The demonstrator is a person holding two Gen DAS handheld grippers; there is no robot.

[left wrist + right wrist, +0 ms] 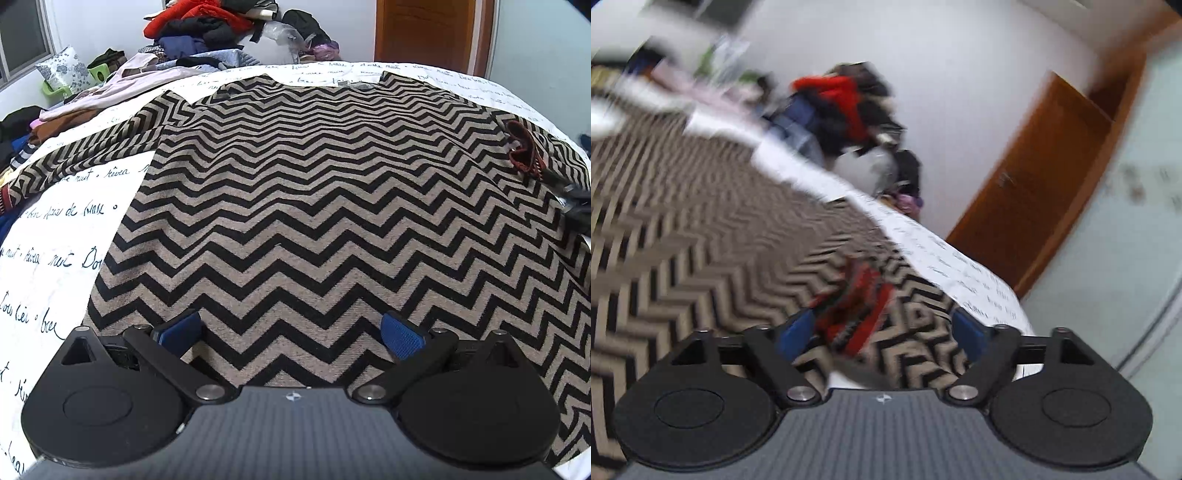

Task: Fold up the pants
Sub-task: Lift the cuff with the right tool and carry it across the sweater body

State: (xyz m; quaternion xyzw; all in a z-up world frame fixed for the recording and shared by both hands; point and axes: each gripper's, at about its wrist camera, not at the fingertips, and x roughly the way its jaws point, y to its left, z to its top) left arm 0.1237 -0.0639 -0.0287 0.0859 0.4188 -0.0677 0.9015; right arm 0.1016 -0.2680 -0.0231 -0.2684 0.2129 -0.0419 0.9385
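Left hand-held gripper (291, 334) agape, right hand-held gripper (882, 334) agape, black-and-tan zigzag garment (314, 192) spread flat, red-edged cuff (524, 149)

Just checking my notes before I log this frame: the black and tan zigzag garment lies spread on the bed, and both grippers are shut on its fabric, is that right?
Not quite. The zigzag garment does lie spread on the bed, but both grippers are open. The left wrist view shows the left gripper with its jaws apart above the cloth; the right wrist view shows the right gripper open too, near a red trim.
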